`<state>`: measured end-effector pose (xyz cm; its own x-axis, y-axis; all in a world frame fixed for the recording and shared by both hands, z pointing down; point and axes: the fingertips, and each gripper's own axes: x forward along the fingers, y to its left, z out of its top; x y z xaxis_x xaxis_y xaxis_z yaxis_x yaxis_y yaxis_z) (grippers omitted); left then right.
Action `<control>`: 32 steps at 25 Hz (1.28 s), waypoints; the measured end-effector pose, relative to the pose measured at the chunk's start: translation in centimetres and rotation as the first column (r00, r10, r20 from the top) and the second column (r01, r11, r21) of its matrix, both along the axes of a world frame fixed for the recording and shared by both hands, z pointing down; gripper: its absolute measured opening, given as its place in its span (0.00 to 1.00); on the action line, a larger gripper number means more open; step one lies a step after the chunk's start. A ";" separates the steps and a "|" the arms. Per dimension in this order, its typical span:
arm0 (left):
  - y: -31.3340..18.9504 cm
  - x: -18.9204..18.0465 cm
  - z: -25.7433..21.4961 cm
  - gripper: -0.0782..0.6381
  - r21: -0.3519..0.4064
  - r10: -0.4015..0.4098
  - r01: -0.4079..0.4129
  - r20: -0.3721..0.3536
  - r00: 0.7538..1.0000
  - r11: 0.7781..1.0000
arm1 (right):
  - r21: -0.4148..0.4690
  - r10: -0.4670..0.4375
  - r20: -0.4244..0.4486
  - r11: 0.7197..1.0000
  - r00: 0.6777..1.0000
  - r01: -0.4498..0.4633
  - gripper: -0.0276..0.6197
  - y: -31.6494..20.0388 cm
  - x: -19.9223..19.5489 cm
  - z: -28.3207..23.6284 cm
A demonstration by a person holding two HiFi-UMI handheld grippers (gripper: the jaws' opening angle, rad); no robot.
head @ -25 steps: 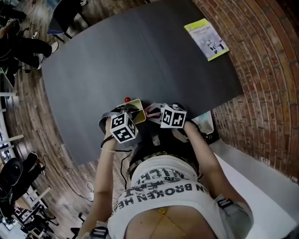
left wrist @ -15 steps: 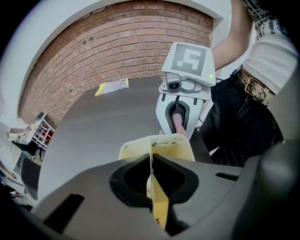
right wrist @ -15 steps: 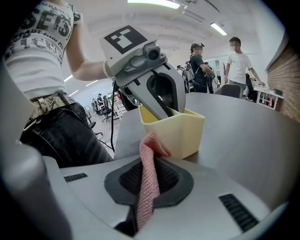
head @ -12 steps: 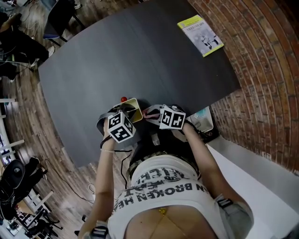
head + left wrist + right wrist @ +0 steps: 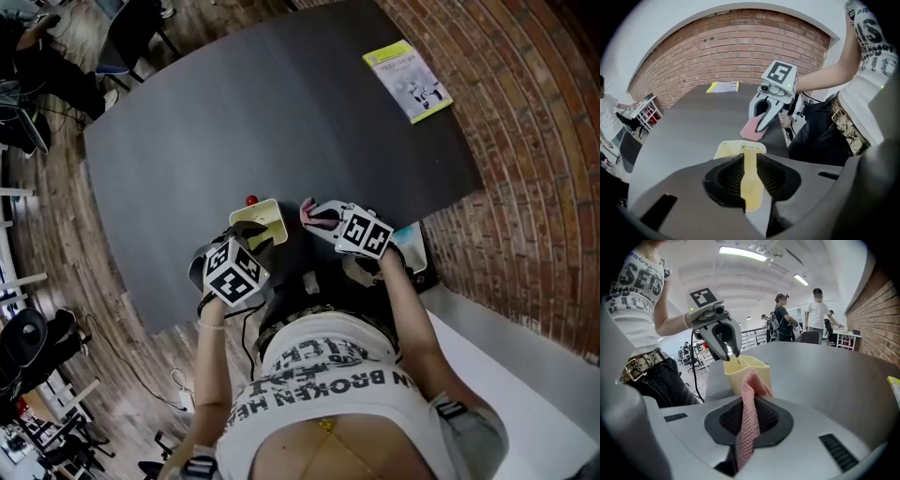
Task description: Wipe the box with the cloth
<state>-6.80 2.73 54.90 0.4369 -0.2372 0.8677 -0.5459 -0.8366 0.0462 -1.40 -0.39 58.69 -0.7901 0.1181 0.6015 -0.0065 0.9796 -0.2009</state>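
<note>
Yellow box (image 5: 260, 217) mouth up near the table's (image 5: 281, 112) near edge, pink cloth (image 5: 749, 423) beside it.
From above the box looks square, so I can't name a long axis. My left gripper (image 5: 255, 238) is opening, narrow, the box wall between its fingers. My right gripper (image 5: 317, 214) pinches the cloth. Open table lies beyond.

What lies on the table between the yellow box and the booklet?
Nothing: the head view shows only bare dark table between the yellow box and the booklet.
</note>
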 end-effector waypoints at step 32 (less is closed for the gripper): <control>3.6 -3.4 1.6 0.24 -0.031 -0.114 0.112 -0.100 0.988 0.993 | -0.018 -0.055 -0.002 0.998 0.999 0.055 0.07 -2.1 -2.7 0.0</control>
